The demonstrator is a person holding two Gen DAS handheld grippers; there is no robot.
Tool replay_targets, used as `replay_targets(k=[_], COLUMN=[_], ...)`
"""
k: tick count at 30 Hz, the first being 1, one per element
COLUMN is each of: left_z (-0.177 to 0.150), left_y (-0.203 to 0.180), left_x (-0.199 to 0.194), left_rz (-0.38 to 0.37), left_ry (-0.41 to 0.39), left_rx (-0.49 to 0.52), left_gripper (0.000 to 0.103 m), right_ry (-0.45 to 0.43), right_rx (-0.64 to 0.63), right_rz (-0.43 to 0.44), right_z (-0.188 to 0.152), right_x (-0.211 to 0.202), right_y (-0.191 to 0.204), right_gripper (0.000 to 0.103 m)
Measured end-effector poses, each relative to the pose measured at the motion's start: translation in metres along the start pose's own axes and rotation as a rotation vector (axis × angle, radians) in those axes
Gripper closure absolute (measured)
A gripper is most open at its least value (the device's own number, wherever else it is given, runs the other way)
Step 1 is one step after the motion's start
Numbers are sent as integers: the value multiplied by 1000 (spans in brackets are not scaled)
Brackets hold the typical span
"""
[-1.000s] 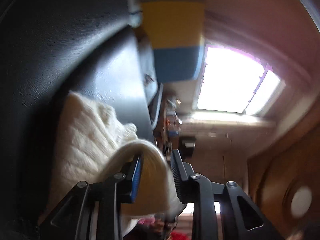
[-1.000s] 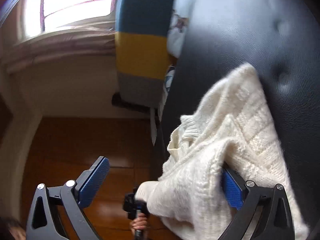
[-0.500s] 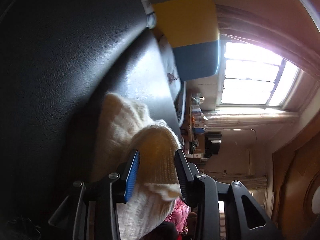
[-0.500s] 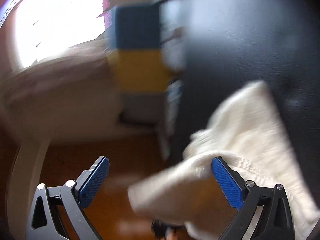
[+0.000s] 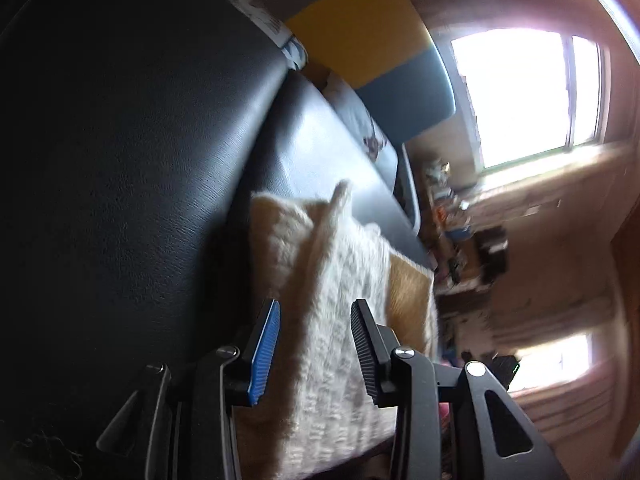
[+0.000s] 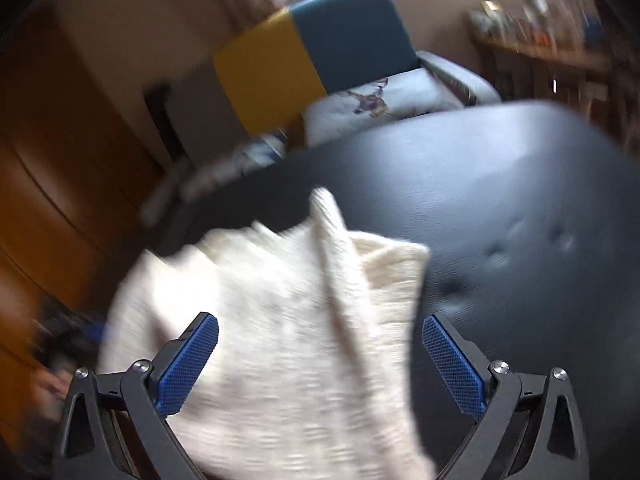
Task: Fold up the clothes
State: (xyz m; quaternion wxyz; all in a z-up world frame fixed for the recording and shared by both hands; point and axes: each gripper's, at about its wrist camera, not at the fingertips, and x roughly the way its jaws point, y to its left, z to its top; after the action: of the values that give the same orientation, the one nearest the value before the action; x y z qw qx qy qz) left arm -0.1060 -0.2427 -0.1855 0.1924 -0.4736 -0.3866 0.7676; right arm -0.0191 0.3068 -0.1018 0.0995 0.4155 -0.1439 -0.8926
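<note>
Cream knit sweater (image 6: 280,344) lies bunched on a black leather seat (image 6: 500,208). Left gripper (image 5: 314,344) pinches a fold of it; right gripper (image 6: 320,360) gapes wide over it, holding nothing.

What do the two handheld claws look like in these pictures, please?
Both are alike: the left claw and right claw have black angular frames with triangular cut-outs, silver pivot screws and ribbed finger pads, mostly blue. No cables or sleeves show.
</note>
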Motion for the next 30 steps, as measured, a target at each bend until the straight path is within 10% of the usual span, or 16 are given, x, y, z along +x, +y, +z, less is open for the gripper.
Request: replay_targets(k=[5, 9, 12, 18, 23, 30], left_z=[1, 12, 16, -2, 2, 7], left_y=[-16, -29, -47, -65, -27, -47], left_x=[5, 13, 23, 38, 22, 5], left_rz=[82, 115, 100, 280, 251, 208], left_ry=[3, 5, 22, 56, 41, 17], left_rx=[120, 176, 237, 361, 228, 228], left_gripper=[65, 63, 63, 97, 95, 81], right_ry=[41, 99, 145, 185, 188, 51], right_rx=[-88, -107, -143, -220, -35, -58], right_rz=[-115, -144, -175, -247, -205, -159], right_z=[11, 21, 20, 3, -31, -13], right_x=[27, 51, 62, 47, 22, -8], right_y=[0, 2, 4, 5, -28, -19], right_gripper=[2, 44, 54, 82, 81, 32])
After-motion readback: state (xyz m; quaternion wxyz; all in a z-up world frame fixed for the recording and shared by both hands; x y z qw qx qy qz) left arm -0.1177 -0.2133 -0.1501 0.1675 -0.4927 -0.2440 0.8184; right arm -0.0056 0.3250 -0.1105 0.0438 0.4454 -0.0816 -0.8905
